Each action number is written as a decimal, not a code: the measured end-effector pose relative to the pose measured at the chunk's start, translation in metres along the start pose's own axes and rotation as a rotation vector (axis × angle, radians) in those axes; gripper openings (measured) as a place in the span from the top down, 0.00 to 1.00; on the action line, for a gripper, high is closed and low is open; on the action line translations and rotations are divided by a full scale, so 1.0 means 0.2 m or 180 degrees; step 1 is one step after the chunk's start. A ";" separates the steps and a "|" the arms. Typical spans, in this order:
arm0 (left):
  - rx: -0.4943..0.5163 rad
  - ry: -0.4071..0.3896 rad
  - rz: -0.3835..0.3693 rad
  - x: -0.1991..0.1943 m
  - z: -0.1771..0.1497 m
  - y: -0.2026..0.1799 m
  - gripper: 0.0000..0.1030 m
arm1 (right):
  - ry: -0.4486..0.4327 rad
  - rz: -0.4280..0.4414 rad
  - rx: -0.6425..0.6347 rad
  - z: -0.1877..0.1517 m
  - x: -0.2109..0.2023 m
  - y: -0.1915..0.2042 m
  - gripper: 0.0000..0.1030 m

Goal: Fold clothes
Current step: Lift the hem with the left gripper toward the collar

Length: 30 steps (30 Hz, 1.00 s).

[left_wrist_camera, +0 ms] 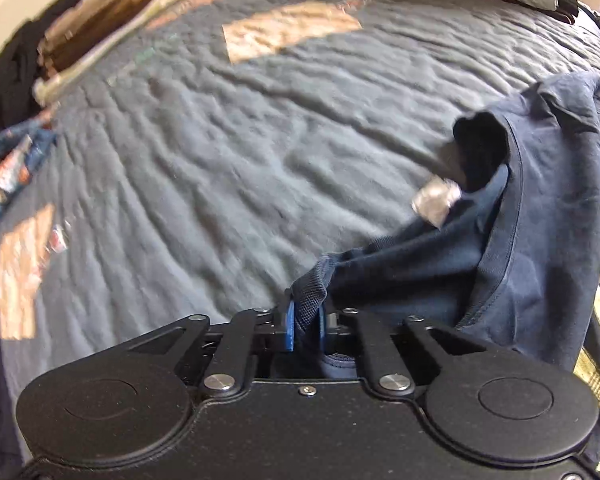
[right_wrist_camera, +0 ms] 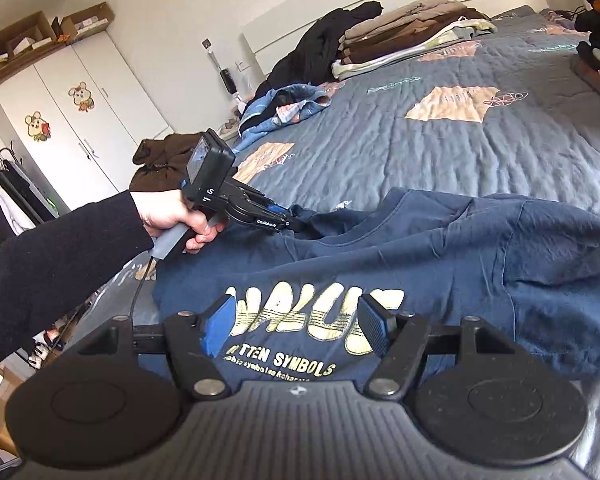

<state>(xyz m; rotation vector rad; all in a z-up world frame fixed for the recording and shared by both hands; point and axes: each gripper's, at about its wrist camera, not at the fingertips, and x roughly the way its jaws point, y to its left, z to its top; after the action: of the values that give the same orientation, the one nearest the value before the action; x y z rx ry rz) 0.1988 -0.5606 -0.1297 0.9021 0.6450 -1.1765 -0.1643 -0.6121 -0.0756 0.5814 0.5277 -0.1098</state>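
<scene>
- The navy T-shirt (right_wrist_camera: 400, 256) lies rumpled, print side up, on the near part of the quilted bedspread (right_wrist_camera: 440, 152), filling the right-wrist view from 3 o'clock to 7 o'clock.
- The left gripper (left_wrist_camera: 305, 322) is clamped on a ribbed edge of the shirt; its blue pads (left_wrist_camera: 288, 328) pinch only a small bunch of cloth, so a firm pull could probably slide the hem out.
- The right gripper (right_wrist_camera: 298, 326) stands apart, nothing between its fingers, hovering over the gold lettering (right_wrist_camera: 312, 316). With one hand anchoring nothing, lifting from the left alone would likely drag the whole shirt across the bed instead of spreading it.
- The white neck label (left_wrist_camera: 436, 198), at 3 o'clock in the left-wrist view, sits beside a collapsed collar; folding over those creases would lock them in.
- The folded stack (right_wrist_camera: 412, 28) at 12 o'clock is well apart, so in little danger.
</scene>
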 end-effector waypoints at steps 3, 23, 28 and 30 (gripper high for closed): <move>-0.0137 -0.0405 0.0198 -0.08 0.07 0.05 0.91 | -0.0035 0.0009 0.0014 0.01 -0.01 0.01 0.36; 0.0151 -0.0375 -0.0374 0.04 0.65 -0.45 0.40 | -0.0288 -0.0077 0.0234 0.05 -0.14 -0.11 0.36; 0.0353 0.0284 -0.0323 0.36 0.65 -0.63 0.39 | -0.0320 0.0017 0.0221 0.06 -0.16 -0.10 0.36; 0.0366 0.0384 -0.0407 0.40 0.63 -0.64 0.48 | -0.0340 0.0032 0.0236 0.06 -0.17 -0.11 0.36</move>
<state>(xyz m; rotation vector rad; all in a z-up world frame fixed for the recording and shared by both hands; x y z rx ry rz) 0.0949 -0.7233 -0.1644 1.0475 0.7471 -1.2906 -0.1944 -0.6390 -0.0607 0.6467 0.4182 -0.1505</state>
